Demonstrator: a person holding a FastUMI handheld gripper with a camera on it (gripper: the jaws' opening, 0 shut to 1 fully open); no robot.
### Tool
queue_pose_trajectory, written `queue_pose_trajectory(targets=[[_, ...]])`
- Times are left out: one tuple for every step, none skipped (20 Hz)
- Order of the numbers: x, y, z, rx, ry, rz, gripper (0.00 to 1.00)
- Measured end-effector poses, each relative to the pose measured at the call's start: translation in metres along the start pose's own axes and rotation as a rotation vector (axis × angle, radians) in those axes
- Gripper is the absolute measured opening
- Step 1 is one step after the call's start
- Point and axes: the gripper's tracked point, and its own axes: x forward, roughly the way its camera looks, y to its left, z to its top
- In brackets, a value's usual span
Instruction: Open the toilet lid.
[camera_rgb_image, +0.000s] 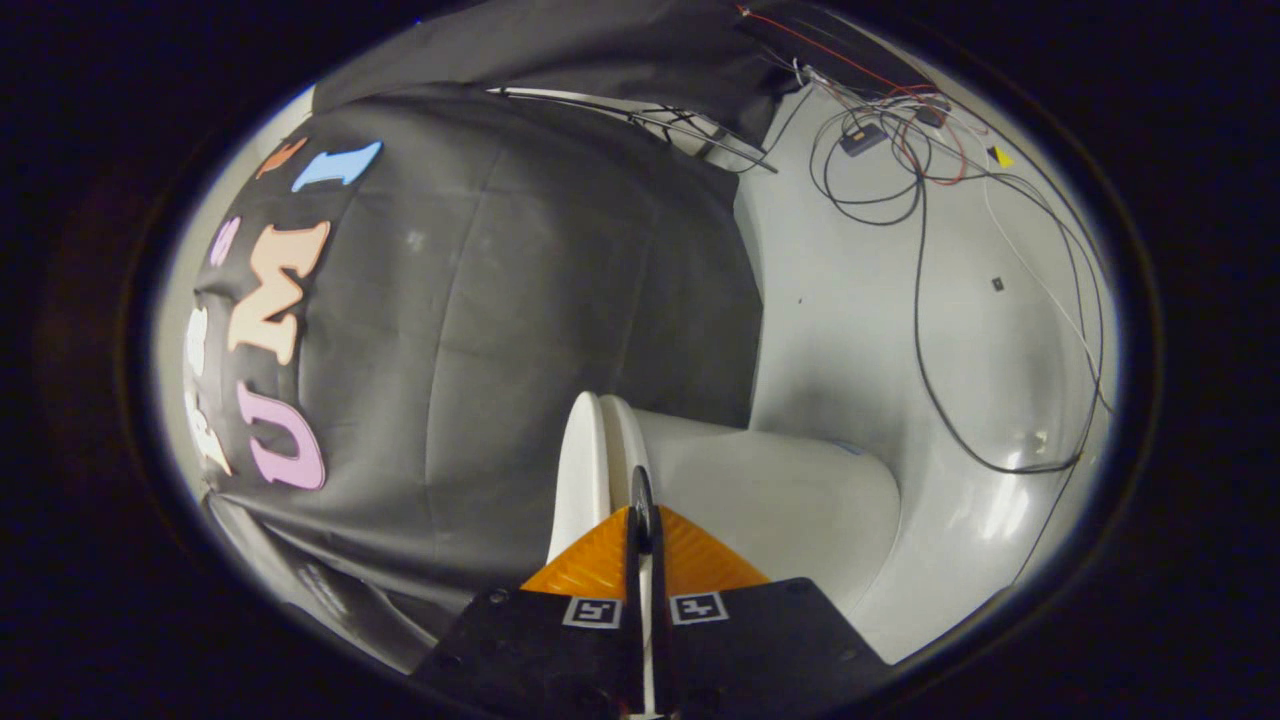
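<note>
Booth wall: black cloth, creased, draped across the far side beyond the fingers; its lower hem hangs loose behind the toilet.

Floor: pale, glossy, with soft glare spots; lies beside the cloth wall.

Toilet bowl: white ceramic, rounded body, just ahead of the fingers and to one side of them, resting on the pale floor.

Toilet lid: white, seen edge-on, its thin rim running straight ahead from the fingertips. A second white layer, likely the seat, lies tight against it; a narrow seam separates the two. The lid stands against the cloth wall on one side and the bowl on the other.

Gripper: two fingers nearly pressed together, a slim gap left between them. A thin white edge shows in that gap and runs forward to the lid rim, so the jaws appear to pinch the lid's edge. A small dark disc sits at the tips.

Cables: black, red and white strands, looped and trailing over the floor well beyond the bowl.

Small dark box: among the cables.
</note>
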Motion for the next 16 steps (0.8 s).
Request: queue_pose_trajectory(targets=[[-0.002, 0.005, 0.0, -0.022, -0.005, -0.004, 0.03], [-0.002, 0.012, 0.001, -0.037, -0.014, -0.001, 0.02], [-0.004, 0.018, 0.002, -0.052, -0.013, 0.005, 0.02], [-0.006, 0.024, 0.002, -0.074, -0.022, 0.005, 0.02], [-0.007, 0.029, 0.002, -0.101, -0.024, 0.001, 0.02], [-0.01, 0.036, 0.002, -0.123, -0.031, 0.0, 0.02], [-0.013, 0.044, 0.003, -0.139, -0.037, 0.007, 0.01], [-0.016, 0.052, 0.003, -0.152, -0.045, 0.022, 0.01], [-0.019, 0.061, 0.005, -0.164, -0.06, 0.043, 0.01], [-0.021, 0.071, 0.003, -0.182, -0.067, 0.054, 0.01], [-0.024, 0.084, -0.001, -0.2, -0.078, 0.065, 0.0], [-0.027, 0.095, -0.002, -0.223, -0.085, 0.074, 0.0], [-0.031, 0.108, -0.005, -0.253, -0.091, 0.086, 0.0], [-0.034, 0.122, -0.008, -0.285, -0.097, 0.103, 0.0], [-0.037, 0.137, -0.012, -0.32, -0.1, 0.122, 0.0], [-0.04, 0.152, -0.018, -0.356, -0.102, 0.138, 0.0]])
